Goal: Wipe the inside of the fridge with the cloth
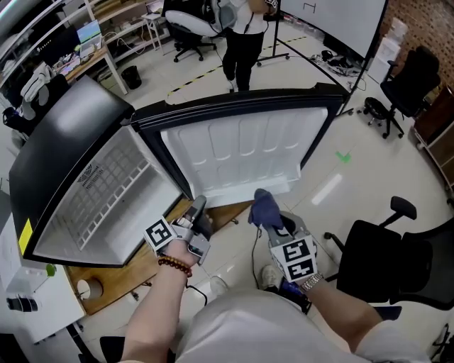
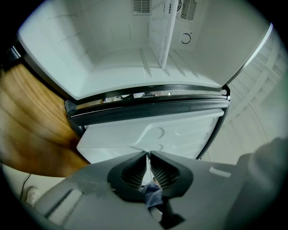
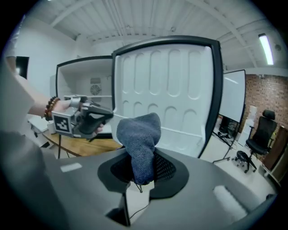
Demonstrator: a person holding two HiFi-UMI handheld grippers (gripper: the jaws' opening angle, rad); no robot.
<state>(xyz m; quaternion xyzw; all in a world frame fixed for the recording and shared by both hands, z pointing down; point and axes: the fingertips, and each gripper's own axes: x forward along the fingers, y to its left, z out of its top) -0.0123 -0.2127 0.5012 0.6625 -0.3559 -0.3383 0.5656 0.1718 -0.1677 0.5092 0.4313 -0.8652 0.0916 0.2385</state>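
Head view: right gripper (image 1: 275,225) clamps blue cloth (image 1: 265,208), cloth sticking out past jaws, just in front of open fridge (image 1: 234,145) door. Left gripper view: left gripper (image 2: 149,155) jaws pressed together, facing fridge interior. Right gripper view: cloth pinched between jaws, standing upright.

Pale floor (image 1: 333,191), black office chairs (image 1: 383,262), brick wall (image 1: 420,20)

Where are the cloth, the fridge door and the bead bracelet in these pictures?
cloth (image 3: 140,134): right gripper view, on its bunched middle.
fridge door (image 1: 245,152): head view, on its white inner panel.
bracelet (image 1: 175,266): head view, on its beads.
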